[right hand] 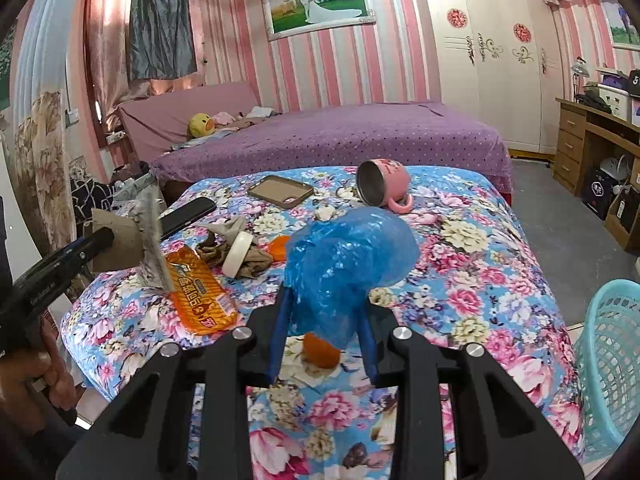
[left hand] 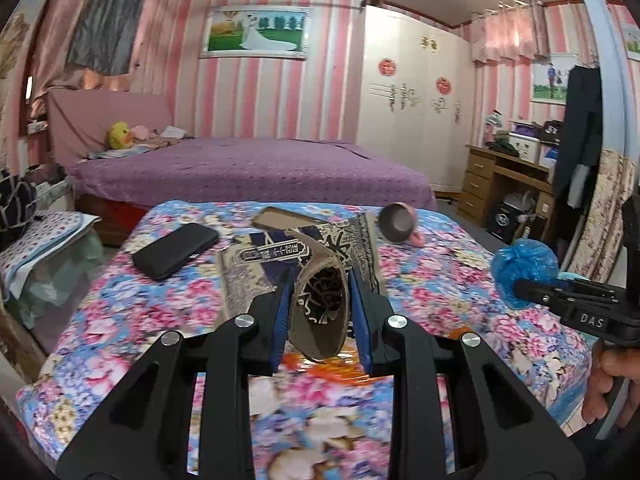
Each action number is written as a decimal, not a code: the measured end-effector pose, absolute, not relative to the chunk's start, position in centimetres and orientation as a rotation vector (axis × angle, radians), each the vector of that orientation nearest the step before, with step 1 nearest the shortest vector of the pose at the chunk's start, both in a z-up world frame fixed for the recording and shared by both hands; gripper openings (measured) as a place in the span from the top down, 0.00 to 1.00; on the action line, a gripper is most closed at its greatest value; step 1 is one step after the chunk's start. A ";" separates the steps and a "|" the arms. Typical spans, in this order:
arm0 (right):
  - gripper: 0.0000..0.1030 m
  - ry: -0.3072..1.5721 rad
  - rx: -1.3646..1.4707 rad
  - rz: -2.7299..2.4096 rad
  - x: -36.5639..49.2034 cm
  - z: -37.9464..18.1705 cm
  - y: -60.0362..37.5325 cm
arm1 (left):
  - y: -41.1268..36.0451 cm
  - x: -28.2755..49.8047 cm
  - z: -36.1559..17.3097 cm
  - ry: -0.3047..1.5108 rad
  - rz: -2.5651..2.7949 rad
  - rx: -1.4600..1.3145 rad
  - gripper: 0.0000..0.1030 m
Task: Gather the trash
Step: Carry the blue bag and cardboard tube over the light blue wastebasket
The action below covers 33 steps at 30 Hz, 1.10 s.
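Note:
My left gripper (left hand: pixel 320 312) is shut on a curled piece of printed cardboard (left hand: pixel 320 300) and holds it above the floral bed cover; it also shows in the right wrist view (right hand: pixel 120 244). My right gripper (right hand: pixel 324 320) is shut on a crumpled blue plastic bag (right hand: pixel 348 260), held above the cover; the bag shows at the right of the left wrist view (left hand: pixel 520 268). An orange snack wrapper (right hand: pixel 200 296), an orange peel (right hand: pixel 320 350), a brown rag with a white lid (right hand: pixel 236 254) and an orange scrap (right hand: pixel 278 248) lie on the cover.
A teal mesh basket (right hand: pixel 612 360) stands at the right beside the floral bed (right hand: pixel 480 280). A black phone (left hand: pixel 176 250), a brown phone case (right hand: pixel 280 191) and a tipped pink mug (right hand: pixel 384 186) lie on the cover. A purple bed (right hand: pixel 340 136) is behind.

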State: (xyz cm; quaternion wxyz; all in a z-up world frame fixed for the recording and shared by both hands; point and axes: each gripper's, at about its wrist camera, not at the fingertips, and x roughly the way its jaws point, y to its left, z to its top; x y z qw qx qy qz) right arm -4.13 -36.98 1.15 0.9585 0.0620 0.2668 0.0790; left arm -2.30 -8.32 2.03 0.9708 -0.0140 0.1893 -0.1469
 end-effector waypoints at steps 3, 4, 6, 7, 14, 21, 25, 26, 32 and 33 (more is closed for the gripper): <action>0.70 0.538 0.130 0.153 -4.3 1.3 -37.7 | -10.3 -2.2 1.9 0.387 -0.340 -0.010 0.74; 0.70 0.536 0.133 0.150 -4.4 1.3 -38.0 | -10.7 -2.2 1.8 0.388 -0.350 -0.008 0.74; 0.70 0.534 0.138 0.144 -4.5 1.4 -38.4 | -11.8 -2.3 1.7 0.393 -0.379 -0.003 0.74; 0.70 0.534 0.142 0.140 -4.6 1.4 -38.7 | -12.4 -2.2 1.6 0.399 -0.399 -0.006 0.74; 0.70 0.531 0.156 0.126 -5.0 1.5 -40.0 | -15.2 -0.9 -0.7 0.513 -0.421 0.025 0.74; 0.70 0.523 0.167 0.118 -5.2 1.6 -40.9 | -15.6 -1.2 -0.6 0.486 -0.440 0.028 0.74; 0.70 0.519 0.168 0.111 -5.5 1.7 -41.3 | -16.0 -1.4 -0.2 0.482 -0.434 0.020 0.74; 0.70 0.519 0.168 0.107 -5.6 1.7 -41.5 | -16.1 -1.3 -0.2 0.483 -0.433 0.019 0.74; 0.70 0.512 0.173 0.076 -6.2 1.8 -43.3 | -17.9 -1.0 0.3 0.494 -0.426 0.039 0.74; 0.70 0.508 0.179 0.071 -6.4 1.8 -43.8 | -18.3 -1.0 0.4 0.494 -0.426 0.044 0.74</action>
